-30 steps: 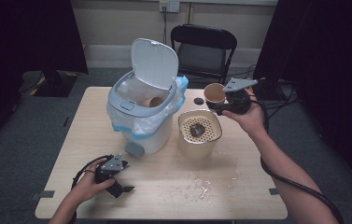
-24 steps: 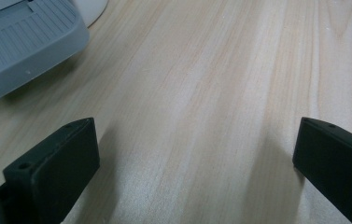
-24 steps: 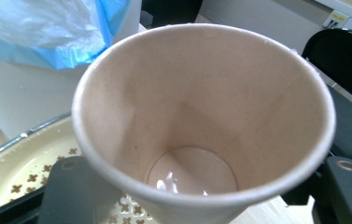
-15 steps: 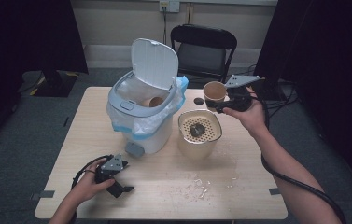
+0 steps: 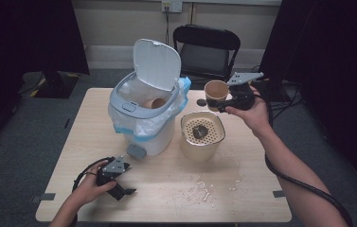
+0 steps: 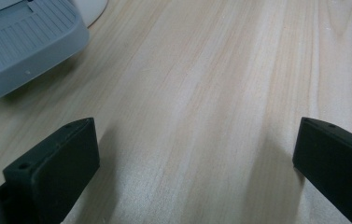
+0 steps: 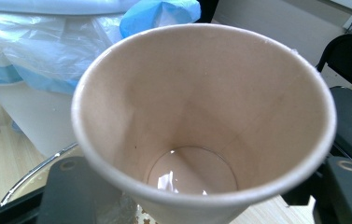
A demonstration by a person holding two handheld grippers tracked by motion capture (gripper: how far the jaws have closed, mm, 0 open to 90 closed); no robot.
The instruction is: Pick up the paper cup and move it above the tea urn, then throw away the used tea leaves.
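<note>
My right gripper [image 5: 224, 105] is shut on a brown paper cup [image 5: 215, 94], held in the air above the far rim of the beige strainer bucket [image 5: 202, 135]. In the right gripper view the paper cup [image 7: 201, 121] stands nearly upright between the jaws, with a little liquid at its bottom. A white bin [image 5: 144, 118] with its lid up and a clear liner holds another brown cup [image 5: 156, 102]. My left gripper [image 5: 123, 189] rests on the table's near left, jaws wide open with nothing between them; bare wood lies between its fingers [image 6: 57, 158].
Wet spots and crumbs [image 5: 214, 182] lie on the table in front of the bucket. The bin's grey pedal [image 6: 19, 51] is just ahead of my left gripper. A black chair [image 5: 207, 47] stands behind the table. Blue liner edge [image 7: 159, 14] hangs off the bin.
My right gripper has tipped the cup back toward upright and drifted slightly right above the bucket's far side. The left hand has not moved.
</note>
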